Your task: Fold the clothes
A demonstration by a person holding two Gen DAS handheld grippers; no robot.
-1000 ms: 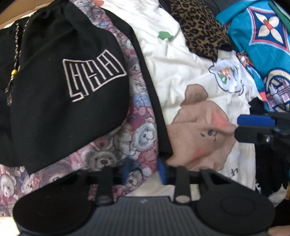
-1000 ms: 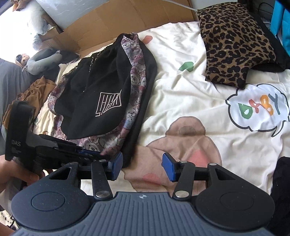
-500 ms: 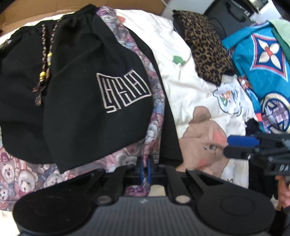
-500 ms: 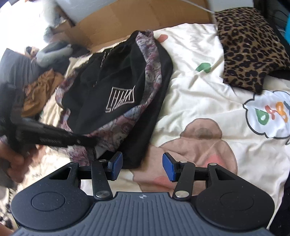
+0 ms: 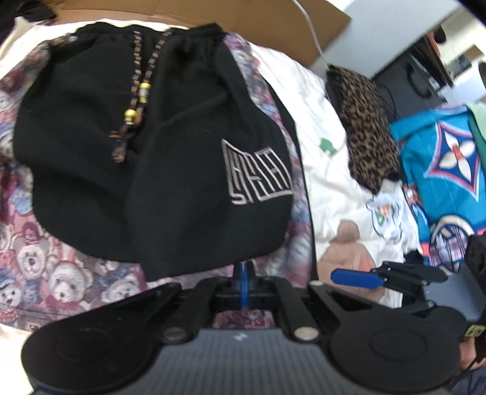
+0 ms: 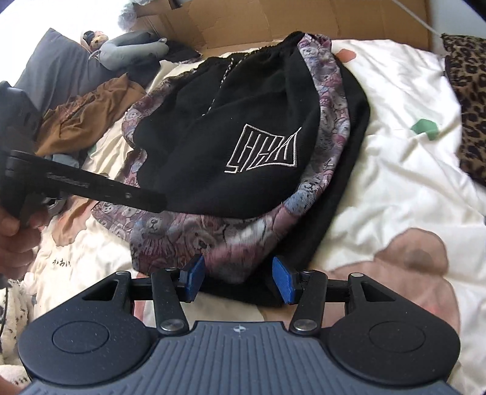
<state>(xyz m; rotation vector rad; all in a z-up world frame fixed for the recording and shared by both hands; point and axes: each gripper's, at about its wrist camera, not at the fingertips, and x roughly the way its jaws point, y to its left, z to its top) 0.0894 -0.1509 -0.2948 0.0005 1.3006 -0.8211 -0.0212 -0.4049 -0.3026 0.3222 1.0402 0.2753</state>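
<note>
Where the left wrist view looks down: left gripper [image 5: 243,284] shut, blue pads pressed together at the near hem of the black shorts [image 5: 145,170], seemingly pinching the teddy-bear-print fabric [image 5: 54,273] just below the black hem, though the exact layer caught stays unclear. Shorts spread flat on the cream cartoon bedsheet [image 5: 334,182], waistband far, beaded drawstring [image 5: 136,103] down the middle, embroidered logo [image 5: 258,173] on the right-side leg. Leopard-print cloth [image 5: 367,130] and a turquoise patterned cloth [image 5: 440,170] well apart to the right. Right gripper's blue pad [image 5: 354,278] visible just right of the garment's edge.

Seen from the right wrist: right gripper [image 6: 240,281] open, pads straddling the near corner where bear print and black edge [image 6: 334,194] meet, not closed on anything. Left gripper's arm reaching in from the left onto the hem. Brown garment [image 6: 82,121] and cardboard [image 6: 273,18] beyond.

Likely trouble: with only one corner clamped, lifting could drag the shorts askew or bunch them; a shallow right-side bite could catch just one layer and let the rest slip, spoiling an even fold. Drawstring could also trail out.
</note>
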